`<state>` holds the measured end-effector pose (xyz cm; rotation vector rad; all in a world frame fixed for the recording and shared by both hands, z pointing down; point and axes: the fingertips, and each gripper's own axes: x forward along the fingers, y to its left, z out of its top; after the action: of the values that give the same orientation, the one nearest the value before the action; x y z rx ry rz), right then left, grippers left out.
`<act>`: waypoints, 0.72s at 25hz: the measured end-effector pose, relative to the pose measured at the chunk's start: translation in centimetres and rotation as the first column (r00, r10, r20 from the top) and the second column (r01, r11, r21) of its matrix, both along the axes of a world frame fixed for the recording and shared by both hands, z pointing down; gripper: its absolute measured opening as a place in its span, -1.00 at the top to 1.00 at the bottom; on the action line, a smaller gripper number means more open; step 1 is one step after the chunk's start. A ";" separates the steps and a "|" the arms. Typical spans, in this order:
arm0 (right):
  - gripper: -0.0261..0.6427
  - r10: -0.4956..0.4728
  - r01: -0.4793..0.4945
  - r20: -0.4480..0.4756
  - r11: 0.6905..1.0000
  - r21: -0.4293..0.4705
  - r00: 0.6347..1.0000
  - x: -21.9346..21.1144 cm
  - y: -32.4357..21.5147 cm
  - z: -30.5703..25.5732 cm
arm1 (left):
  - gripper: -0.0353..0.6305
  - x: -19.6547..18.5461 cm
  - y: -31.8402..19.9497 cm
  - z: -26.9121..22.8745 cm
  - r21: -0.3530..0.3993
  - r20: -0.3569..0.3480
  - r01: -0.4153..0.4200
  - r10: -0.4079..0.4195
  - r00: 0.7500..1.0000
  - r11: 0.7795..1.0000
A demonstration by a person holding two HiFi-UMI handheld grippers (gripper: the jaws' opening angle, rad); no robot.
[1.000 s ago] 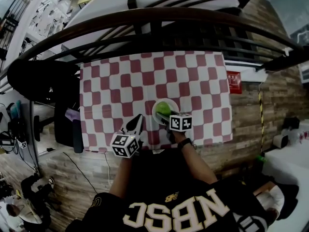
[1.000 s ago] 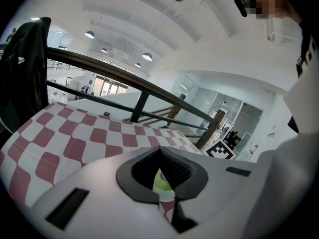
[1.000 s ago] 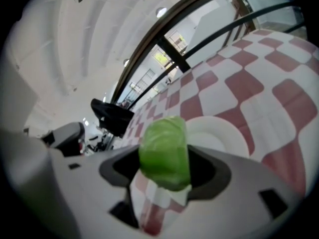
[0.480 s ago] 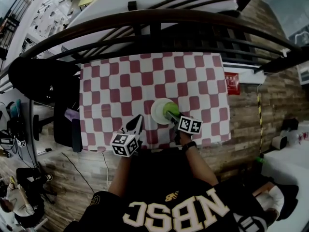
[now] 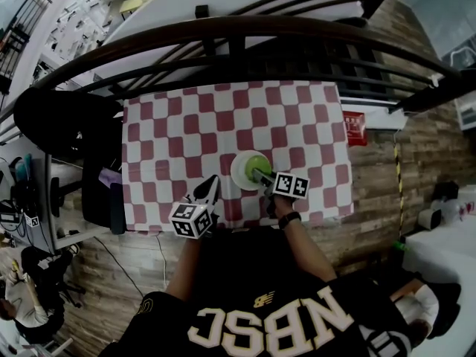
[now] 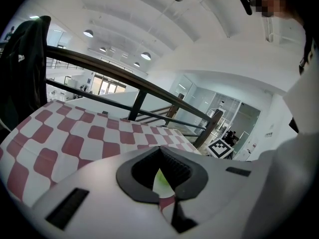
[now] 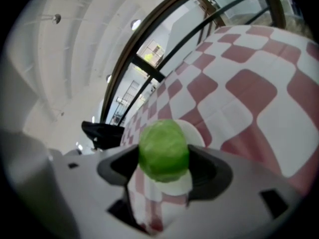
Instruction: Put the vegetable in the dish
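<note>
A round green vegetable sits over the white dish, between the two jaws of my right gripper. Those jaws are opening, and they flank the vegetable rather than squeeze it. In the head view the dish lies near the front edge of the checked table, with the vegetable on its right part and the right gripper reaching in from the front right. My left gripper rests just left of the dish, shut and holding nothing. Through its jaws a sliver of the dish shows.
The red-and-white checked cloth covers the table. A dark curved railing runs behind it. A black garment hangs at the left, beside the table's left edge. A brick wall stands to the right.
The right gripper's marker cube has shifted a little to the right, and the vegetable now sits over the dish's right part. The left gripper has stayed in place.
</note>
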<state>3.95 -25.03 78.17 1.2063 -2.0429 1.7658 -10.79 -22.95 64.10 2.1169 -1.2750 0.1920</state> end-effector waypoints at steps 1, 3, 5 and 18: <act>-0.01 0.011 -0.010 0.029 1.000 -0.016 1.000 -0.6 0.0 0.1 | 0.84 -0.1 0.1 0.0 -0.001 -0.002 0.003 -0.003 1.000 1.000; -0.01 0.022 -0.020 0.062 0.999 -0.027 0.998 -1.6 0.1 0.2 | 0.84 -0.3 0.2 0.0 -0.001 -0.007 0.009 -0.009 1.000 1.000; -0.01 0.011 -0.010 0.048 1.000 -0.008 0.999 -2.3 -0.1 0.2 | 0.84 -0.6 0.3 0.0 0.000 -0.011 0.017 -0.017 1.000 1.000; -0.07 -0.141 0.156 -0.263 0.987 0.036 0.954 -0.9 -0.2 0.3 | 0.84 -2.6 0.7 0.0 0.003 -0.055 0.091 -0.091 0.994 0.996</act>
<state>3.09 -25.21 78.51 1.1937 -1.9828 1.4094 -13.38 -22.27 64.13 2.0492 -1.3378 0.0903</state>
